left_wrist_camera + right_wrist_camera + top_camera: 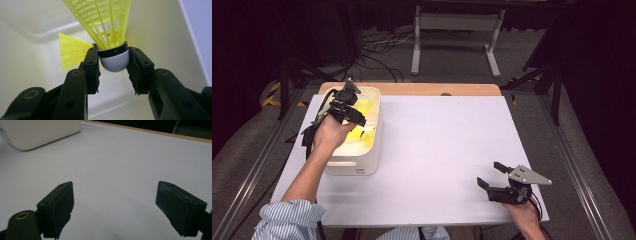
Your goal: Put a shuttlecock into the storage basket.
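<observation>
While the left claw (113, 62) pinches a yellow shuttlecock (110, 32) by its cork inside the bin (371, 162), the right claw (115, 207) rests spread over the tabletop (437, 145).

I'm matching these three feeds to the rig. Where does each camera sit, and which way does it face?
High view: above the person's side, facing forward and down on the white table; forearms, both grippers.
Left gripper view: rides the left gripper, looking into the cream plastic bin; jaws clamp a yellow plastic shuttlecock.
Right gripper view: rides the right gripper, low across the table; open jaws.
Shared: the bin shows in all three.
</observation>
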Available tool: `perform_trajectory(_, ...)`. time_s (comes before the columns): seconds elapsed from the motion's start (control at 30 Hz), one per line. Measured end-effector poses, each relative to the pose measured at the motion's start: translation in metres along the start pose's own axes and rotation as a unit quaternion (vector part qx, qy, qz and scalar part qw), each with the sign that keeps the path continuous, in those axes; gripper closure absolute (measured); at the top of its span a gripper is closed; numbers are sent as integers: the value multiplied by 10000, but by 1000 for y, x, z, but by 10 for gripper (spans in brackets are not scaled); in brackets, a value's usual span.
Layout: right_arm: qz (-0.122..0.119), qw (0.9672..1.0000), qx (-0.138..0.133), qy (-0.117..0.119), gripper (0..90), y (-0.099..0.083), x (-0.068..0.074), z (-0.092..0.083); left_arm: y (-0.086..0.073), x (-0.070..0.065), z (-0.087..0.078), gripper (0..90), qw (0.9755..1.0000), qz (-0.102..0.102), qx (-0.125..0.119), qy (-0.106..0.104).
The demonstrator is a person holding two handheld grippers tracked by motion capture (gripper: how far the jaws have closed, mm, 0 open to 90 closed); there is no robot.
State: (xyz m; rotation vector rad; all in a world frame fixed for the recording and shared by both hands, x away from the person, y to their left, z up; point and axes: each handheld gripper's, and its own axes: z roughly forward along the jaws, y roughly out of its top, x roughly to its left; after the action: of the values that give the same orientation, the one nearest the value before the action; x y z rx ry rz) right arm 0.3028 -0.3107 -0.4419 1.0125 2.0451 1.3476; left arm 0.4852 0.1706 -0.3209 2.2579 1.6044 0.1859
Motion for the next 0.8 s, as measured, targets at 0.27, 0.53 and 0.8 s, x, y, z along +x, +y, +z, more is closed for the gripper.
perform_trajectory(0.27,2,10000,0,9,157,0,0,0,2,-1,13,631,9999,-9,84,56)
perform_trajectory(0.53,2,10000,5,22,156,0,0,0,6,-3,25,631,9998,22,166,84)
perform_trajectory(0.8,8,10000,1,32,156,0,-1,0,8,-4,38,631,9995,-18,308,101)
